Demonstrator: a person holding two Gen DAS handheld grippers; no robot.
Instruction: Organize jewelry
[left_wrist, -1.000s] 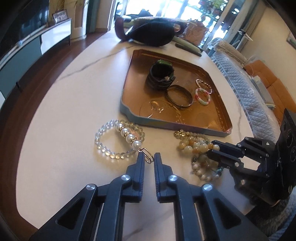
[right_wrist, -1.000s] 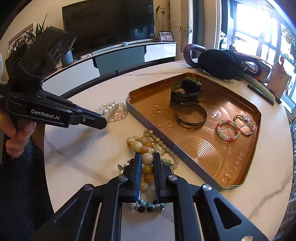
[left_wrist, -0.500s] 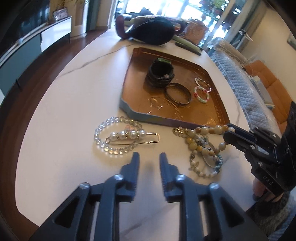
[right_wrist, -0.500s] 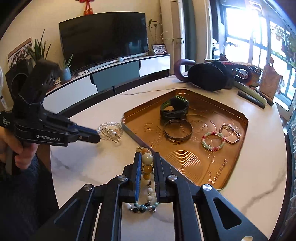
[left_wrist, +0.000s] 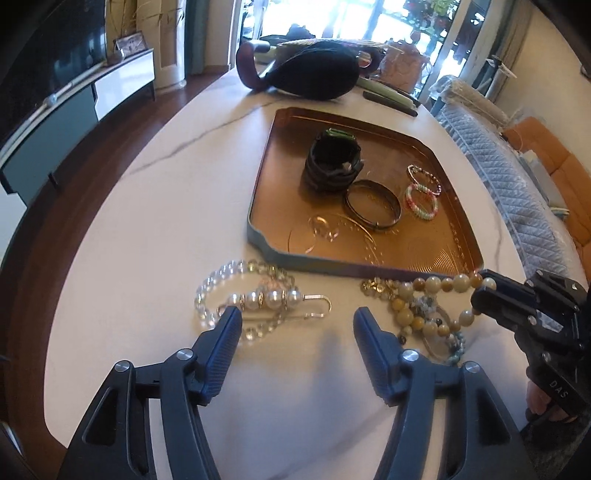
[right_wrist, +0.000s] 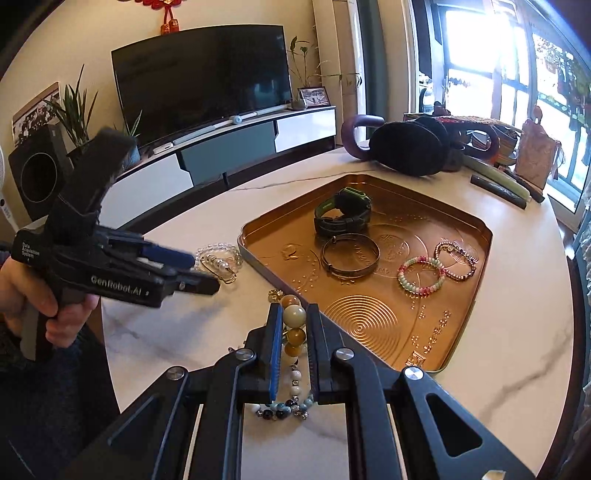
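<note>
Transfer step of jewelry sorting: the right gripper (right_wrist: 291, 332) is clenched on a strand of large cream and amber beads (right_wrist: 294, 325), lifted at the near rim of the copper tray (left_wrist: 258, 206), and the next move seems to call for carrying it over the rim without dragging the trailing small beads. The left gripper (left_wrist: 297, 325), jaws just opened and empty, hovers by the pearl pin (left_wrist: 273, 300) lying across the clear bead bracelet (left_wrist: 221, 275) on the marble table (left_wrist: 147, 221)
</note>
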